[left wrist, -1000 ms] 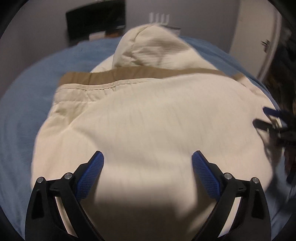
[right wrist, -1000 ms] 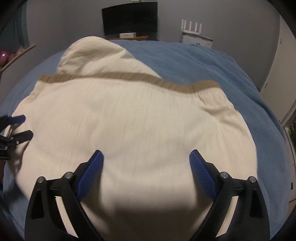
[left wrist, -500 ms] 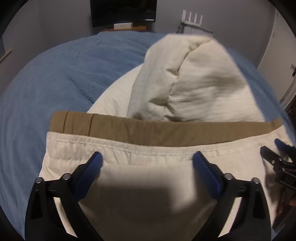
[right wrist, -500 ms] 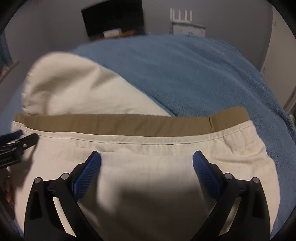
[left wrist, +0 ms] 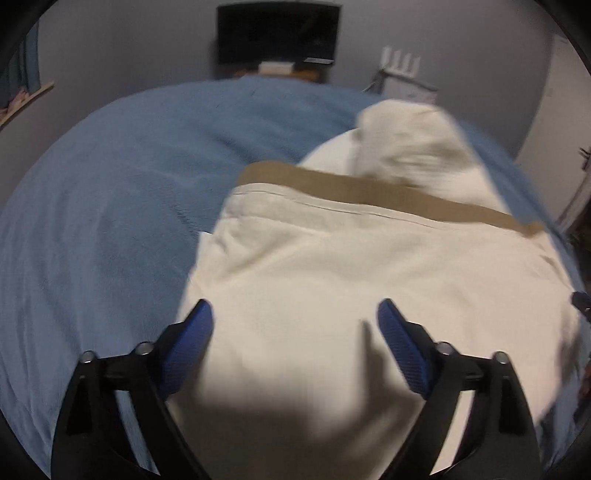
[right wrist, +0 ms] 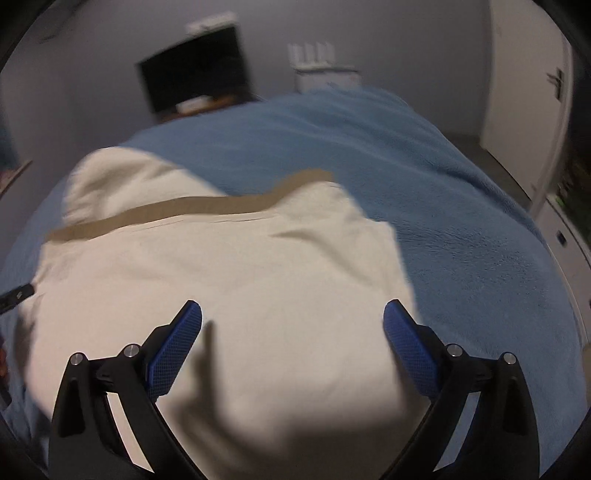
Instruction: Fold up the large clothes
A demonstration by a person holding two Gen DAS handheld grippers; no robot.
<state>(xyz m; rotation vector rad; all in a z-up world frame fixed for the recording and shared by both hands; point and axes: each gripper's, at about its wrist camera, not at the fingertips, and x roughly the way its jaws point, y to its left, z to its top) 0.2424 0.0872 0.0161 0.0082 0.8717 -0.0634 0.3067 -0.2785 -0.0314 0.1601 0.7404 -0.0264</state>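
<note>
Garment (left wrist: 369,288), cream with tan band (left wrist: 388,194), folded flat on blue bed cover (left wrist: 103,221). Left tool (left wrist: 295,332) spread wide above it, gripping nothing. Right tool (right wrist: 293,332) likewise wide, empty. Dark screen (left wrist: 277,31) on far wall.

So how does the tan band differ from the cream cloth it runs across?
Colour: the tan band is brown, the cream cloth pale off-white.
Shape: the band is a narrow strip running side to side; the cloth is a broad folded mass filling the middle of both views.
Place: the band lies at the far edge of the top layer; the cloth spreads nearer, under both open grippers.
Both lie flat on the blue blanket.
</note>
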